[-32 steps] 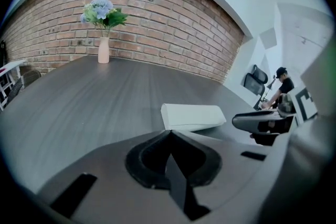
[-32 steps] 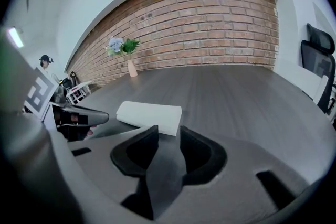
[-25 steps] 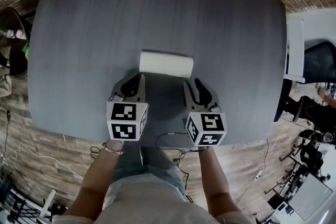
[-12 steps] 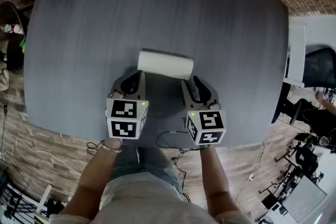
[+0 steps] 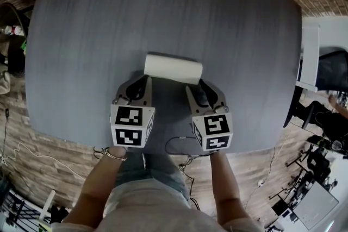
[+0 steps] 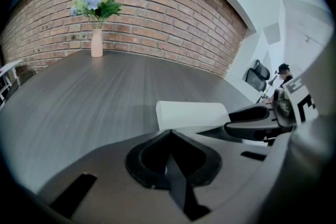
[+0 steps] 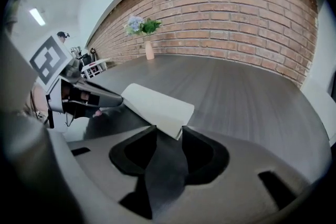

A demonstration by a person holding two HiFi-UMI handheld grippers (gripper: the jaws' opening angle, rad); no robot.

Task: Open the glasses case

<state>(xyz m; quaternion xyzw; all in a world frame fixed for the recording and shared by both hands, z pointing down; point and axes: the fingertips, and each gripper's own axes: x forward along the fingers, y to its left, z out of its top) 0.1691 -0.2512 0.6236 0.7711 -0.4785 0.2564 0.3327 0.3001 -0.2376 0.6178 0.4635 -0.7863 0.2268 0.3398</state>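
Observation:
A white glasses case (image 5: 173, 68) lies closed on the dark grey table (image 5: 163, 8), its long side across my view. My left gripper (image 5: 142, 80) points at the case's near edge by its left end. Its jaws meet at the tips, with nothing between them (image 6: 168, 132), and I cannot tell whether they touch the case (image 6: 191, 115). My right gripper (image 5: 198, 86) is at the case's right end. Its jaws are opening, and the case's near right corner (image 7: 178, 122) sits in the gap between them (image 7: 169, 131).
A pink vase of flowers (image 6: 96, 42) stands at the table's far edge against the brick wall. The near table edge (image 5: 163, 145) lies just behind the marker cubes. A white desk (image 5: 307, 54) and a black chair (image 5: 331, 65) are to the right.
My right gripper has rolled a little and its tips have edged left onto the case's right corner. The left gripper and the case have stayed put.

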